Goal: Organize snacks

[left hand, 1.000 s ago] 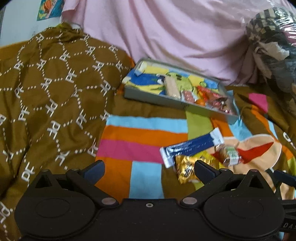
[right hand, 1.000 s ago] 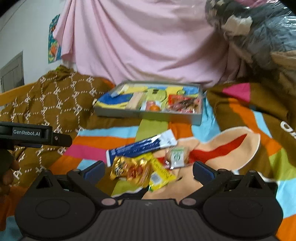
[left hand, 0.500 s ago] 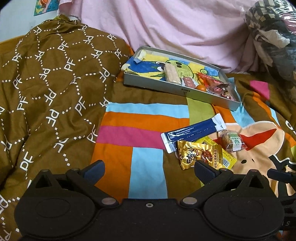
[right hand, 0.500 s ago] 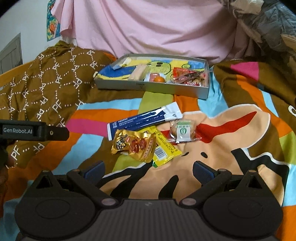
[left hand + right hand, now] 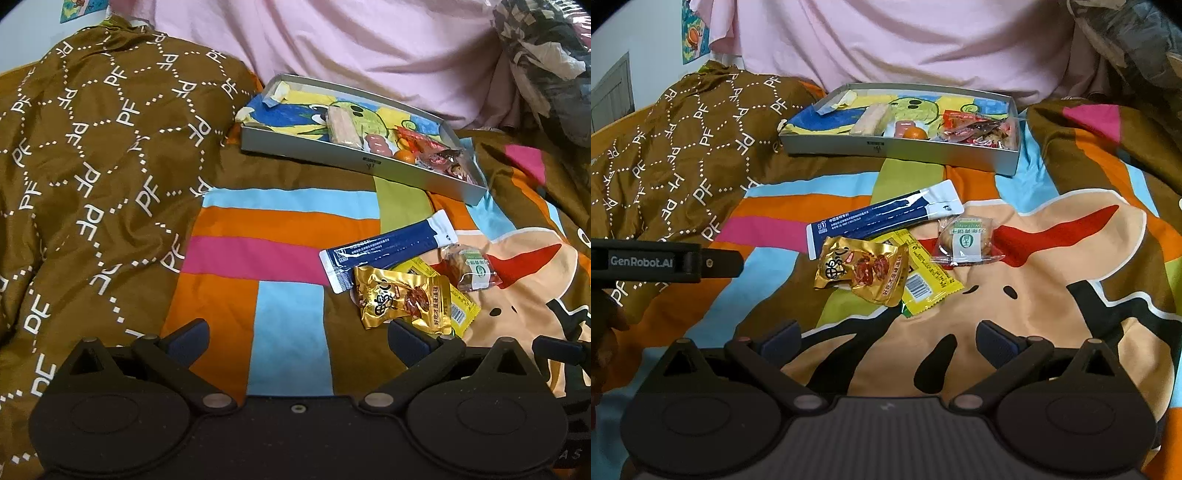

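Loose snacks lie on the patterned bedspread: a long blue-and-white packet (image 5: 388,251) (image 5: 882,218), a gold packet (image 5: 402,301) (image 5: 864,269) on top of a yellow packet (image 5: 460,308) (image 5: 929,280), and a clear-wrapped pastry (image 5: 472,269) (image 5: 967,240). A grey tray (image 5: 354,160) (image 5: 886,149) farther back holds several snacks. My left gripper (image 5: 297,334) is open and empty, left of the pile. My right gripper (image 5: 888,336) is open and empty, just in front of the pile. The left gripper's body (image 5: 665,260) shows at the left of the right wrist view.
A brown "PF" blanket (image 5: 92,147) is heaped at the left. A pink sheet (image 5: 369,48) hangs behind the tray. Bundled bags (image 5: 546,55) sit at the back right.
Both grippers have tilted down and moved nearer to the loose snacks, which now sit higher and larger in view. Both jaws stay open.
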Available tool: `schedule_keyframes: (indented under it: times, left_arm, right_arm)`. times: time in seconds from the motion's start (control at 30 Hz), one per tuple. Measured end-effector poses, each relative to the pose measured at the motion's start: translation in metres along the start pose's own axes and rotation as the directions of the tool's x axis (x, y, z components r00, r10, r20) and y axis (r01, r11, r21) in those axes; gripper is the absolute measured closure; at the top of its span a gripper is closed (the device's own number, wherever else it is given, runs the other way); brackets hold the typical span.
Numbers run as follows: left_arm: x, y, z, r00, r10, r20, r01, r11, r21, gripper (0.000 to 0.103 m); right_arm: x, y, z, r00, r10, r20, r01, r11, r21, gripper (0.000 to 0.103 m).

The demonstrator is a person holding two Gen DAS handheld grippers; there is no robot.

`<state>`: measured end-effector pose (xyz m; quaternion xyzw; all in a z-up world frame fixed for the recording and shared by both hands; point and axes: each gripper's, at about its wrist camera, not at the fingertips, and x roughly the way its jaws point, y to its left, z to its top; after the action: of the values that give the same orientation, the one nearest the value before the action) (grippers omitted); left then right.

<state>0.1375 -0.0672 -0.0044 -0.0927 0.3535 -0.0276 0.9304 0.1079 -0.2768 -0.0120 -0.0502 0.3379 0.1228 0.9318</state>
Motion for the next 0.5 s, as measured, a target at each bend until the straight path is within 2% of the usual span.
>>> schedule_keyframes:
  times: [0.23,0.5]
  left_arm:
    - [0.011,-0.007,0.001,1.000,-0.004,-0.019,0.005,1.000,0.023,0.001]
    - [0.028,-0.020,0.006,0.998,-0.050,-0.041,0.053,0.997,0.064,0.001]
  right_arm:
    - [0.002,-0.002,0.003,1.000,0.011,-0.007,-0.011,1.000,0.003,0.000]
    - [0.004,-0.012,0.014,0.998,0.017,0.064,-0.017,1.000,-0.001,0.000]
